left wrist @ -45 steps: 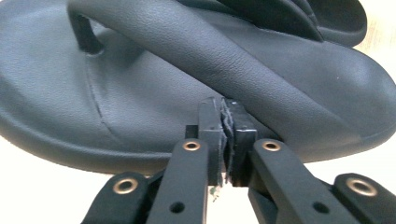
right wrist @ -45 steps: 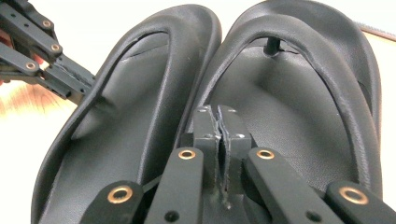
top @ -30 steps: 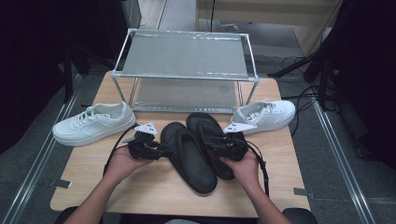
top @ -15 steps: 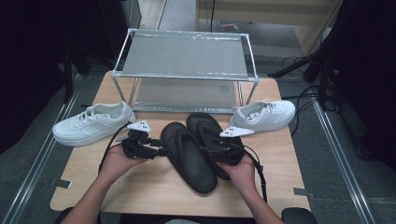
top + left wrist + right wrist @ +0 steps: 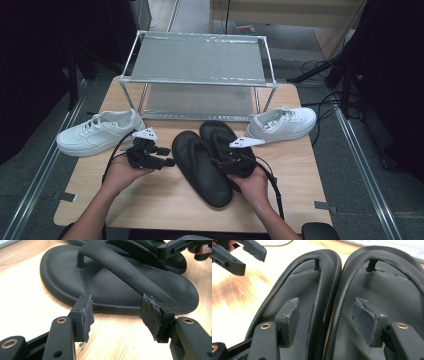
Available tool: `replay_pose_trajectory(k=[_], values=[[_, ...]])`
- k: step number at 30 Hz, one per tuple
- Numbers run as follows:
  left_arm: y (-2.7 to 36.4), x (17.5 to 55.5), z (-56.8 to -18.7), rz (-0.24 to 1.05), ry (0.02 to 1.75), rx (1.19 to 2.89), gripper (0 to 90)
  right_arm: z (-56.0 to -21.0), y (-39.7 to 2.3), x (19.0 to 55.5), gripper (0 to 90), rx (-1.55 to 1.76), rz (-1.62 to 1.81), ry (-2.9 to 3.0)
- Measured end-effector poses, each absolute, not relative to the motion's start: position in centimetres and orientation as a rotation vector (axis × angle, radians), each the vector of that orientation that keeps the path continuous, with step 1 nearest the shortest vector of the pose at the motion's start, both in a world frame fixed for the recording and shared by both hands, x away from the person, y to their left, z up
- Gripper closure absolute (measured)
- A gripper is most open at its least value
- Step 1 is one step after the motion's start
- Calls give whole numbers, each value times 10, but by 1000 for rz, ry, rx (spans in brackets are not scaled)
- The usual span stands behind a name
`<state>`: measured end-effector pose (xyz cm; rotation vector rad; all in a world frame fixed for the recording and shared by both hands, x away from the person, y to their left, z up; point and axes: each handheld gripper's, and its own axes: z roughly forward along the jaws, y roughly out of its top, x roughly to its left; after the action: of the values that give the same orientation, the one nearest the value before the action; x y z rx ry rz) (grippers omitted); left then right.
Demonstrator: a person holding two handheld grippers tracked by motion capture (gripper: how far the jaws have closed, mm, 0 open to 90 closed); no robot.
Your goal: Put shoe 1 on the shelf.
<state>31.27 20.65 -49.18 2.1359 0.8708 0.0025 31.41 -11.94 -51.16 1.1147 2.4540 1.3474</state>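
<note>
Lying side by side mid-table, two black flip-flops touch along their inner edges: the left flip-flop (image 5: 201, 168) and the right flip-flop (image 5: 222, 141). Just beside the left one, the left gripper (image 5: 167, 162) has just opened, jaws apart and empty. Over the pair, the right gripper (image 5: 216, 162) stands wide, gripping nothing.

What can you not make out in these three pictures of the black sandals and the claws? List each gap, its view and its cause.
- Right sandal: in the high view the right claw and hand cover its heel.
- Left sandal: in the right claw's view its heel is cut off by the bottom edge.
- Rack: in the high view the top shelf hides most of the lower shelf.
</note>
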Motion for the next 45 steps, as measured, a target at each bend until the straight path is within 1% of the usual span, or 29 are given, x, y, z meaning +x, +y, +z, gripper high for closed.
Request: replay_pose_trajectory(k=[9, 10, 14, 19, 30, 33, 45], values=[[211, 314, -491, 13, 880, 2133, 428, -519, -109, 317, 439, 1121, 1310, 2447], [211, 314, -491, 16, 886, 2130, 423, -521, -106, 318, 457, 1125, 1296, 2451], [214, 315, -491, 15, 894, 2123, 416, -525, -101, 318, 481, 1115, 1282, 2449], [215, 315, -492, 14, 895, 2126, 406, -526, -100, 317, 559, 1126, 1250, 2416], [221, 315, -491, 31, 905, 2119, 402, -524, -98, 316, 638, 1162, 1242, 2400], [221, 315, -491, 34, 905, 2119, 401, -524, -98, 316, 697, 1184, 1240, 2401], [222, 315, -491, 41, 902, 2120, 396, -521, -102, 321, 743, 1279, 1234, 2393]])
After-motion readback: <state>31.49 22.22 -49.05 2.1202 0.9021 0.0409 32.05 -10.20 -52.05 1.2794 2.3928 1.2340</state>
